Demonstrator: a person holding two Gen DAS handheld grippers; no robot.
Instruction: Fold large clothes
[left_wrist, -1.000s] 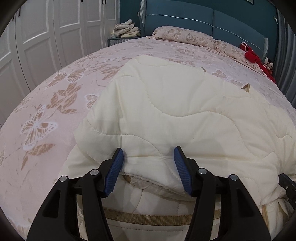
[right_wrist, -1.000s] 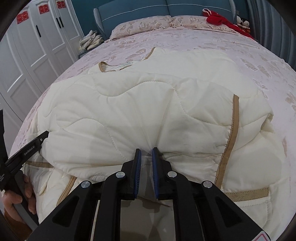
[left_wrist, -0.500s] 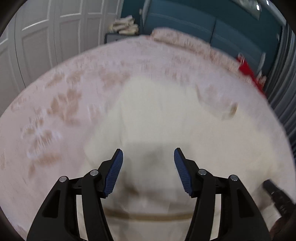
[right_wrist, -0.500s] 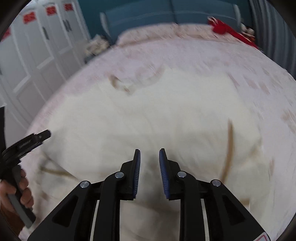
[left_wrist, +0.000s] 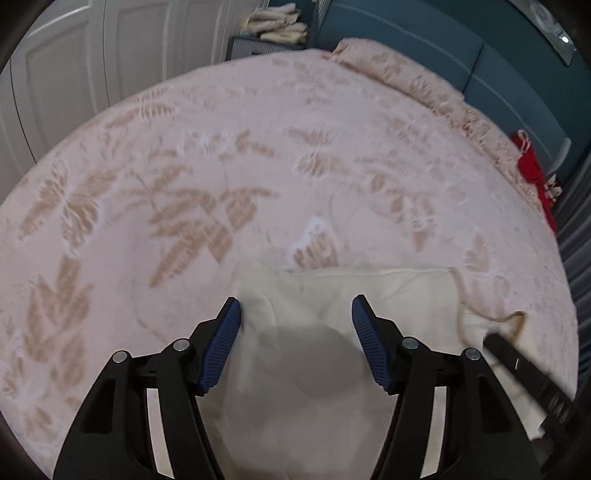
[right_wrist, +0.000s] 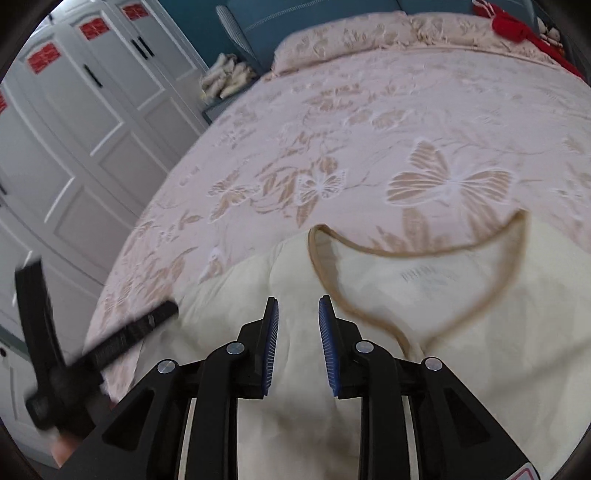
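Note:
A cream quilted garment (left_wrist: 369, 295) with tan trim lies on the pink butterfly-print bed (left_wrist: 221, 166). In the right wrist view its tan-edged neckline (right_wrist: 424, 254) lies open toward the headboard. My left gripper (left_wrist: 295, 314) is open and empty above the garment's far edge. My right gripper (right_wrist: 297, 317) is open a little, empty, over the garment (right_wrist: 517, 314) just left of the neckline. The left gripper also shows at the left edge of the right wrist view (right_wrist: 110, 343), and the right gripper at the right edge of the left wrist view (left_wrist: 524, 373).
White wardrobe doors (right_wrist: 74, 129) run along the left. A teal headboard (left_wrist: 461, 48), a pillow (right_wrist: 351, 37) and a red item (left_wrist: 532, 170) are at the bed's far end. Folded cloths (left_wrist: 277, 26) sit on a nightstand.
Both grippers have moved forward over the garment toward its collar end. The right gripper, shut on the garment's hem a second ago, has let go and opened slightly.

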